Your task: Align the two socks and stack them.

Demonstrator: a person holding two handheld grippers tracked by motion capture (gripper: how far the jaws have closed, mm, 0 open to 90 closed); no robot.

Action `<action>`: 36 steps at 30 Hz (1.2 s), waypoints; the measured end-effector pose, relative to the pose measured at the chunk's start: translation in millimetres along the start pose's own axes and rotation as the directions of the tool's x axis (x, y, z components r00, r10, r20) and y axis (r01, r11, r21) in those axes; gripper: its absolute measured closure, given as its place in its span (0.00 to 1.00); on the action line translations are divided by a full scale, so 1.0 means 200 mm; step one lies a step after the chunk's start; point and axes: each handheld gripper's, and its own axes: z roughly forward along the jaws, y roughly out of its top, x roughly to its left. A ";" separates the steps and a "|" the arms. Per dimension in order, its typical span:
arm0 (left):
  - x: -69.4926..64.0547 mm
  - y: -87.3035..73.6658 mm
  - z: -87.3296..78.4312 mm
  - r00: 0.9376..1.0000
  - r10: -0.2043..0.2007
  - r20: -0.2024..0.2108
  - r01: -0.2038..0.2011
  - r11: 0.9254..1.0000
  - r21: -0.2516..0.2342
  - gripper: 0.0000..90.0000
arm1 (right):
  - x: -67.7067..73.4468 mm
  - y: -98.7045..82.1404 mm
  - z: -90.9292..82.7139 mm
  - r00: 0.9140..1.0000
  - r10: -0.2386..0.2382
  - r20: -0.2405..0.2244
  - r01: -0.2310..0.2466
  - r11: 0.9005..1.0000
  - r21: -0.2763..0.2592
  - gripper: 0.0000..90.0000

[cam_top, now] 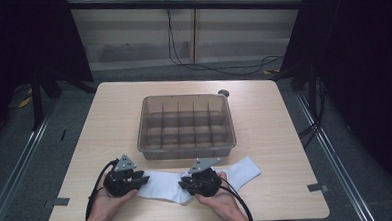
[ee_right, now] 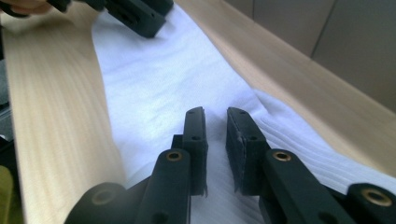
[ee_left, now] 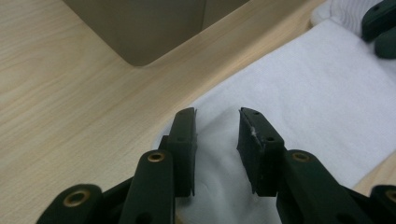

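Wooden table [cam_top: 109, 124], divided bin [cam_top: 185, 125] overhead, sock [ee_left: 299, 93] ribbing [ee_right: 299, 140] seen up close

A light wooden table [cam_top: 104, 119] carries a grey divided bin [cam_top: 187, 150] and a flat white sock [cam_top: 159, 184].

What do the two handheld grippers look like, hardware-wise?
Both the left gripper and right gripper are black, rounded bodies with flat rectangular jaws on link arms with brass-coloured pivot bushings. Each carries a grey three-cornered plate on top and trails a black cable. The forearms are bare, no sleeves.
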 end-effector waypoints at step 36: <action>0.12 0.00 -0.15 0.996 -0.095 0.000 0.095 0.993 -0.065 0.76 | 0.03 0.14 -0.05 1.000 0.015 -0.012 -0.016 0.997 -0.074 0.65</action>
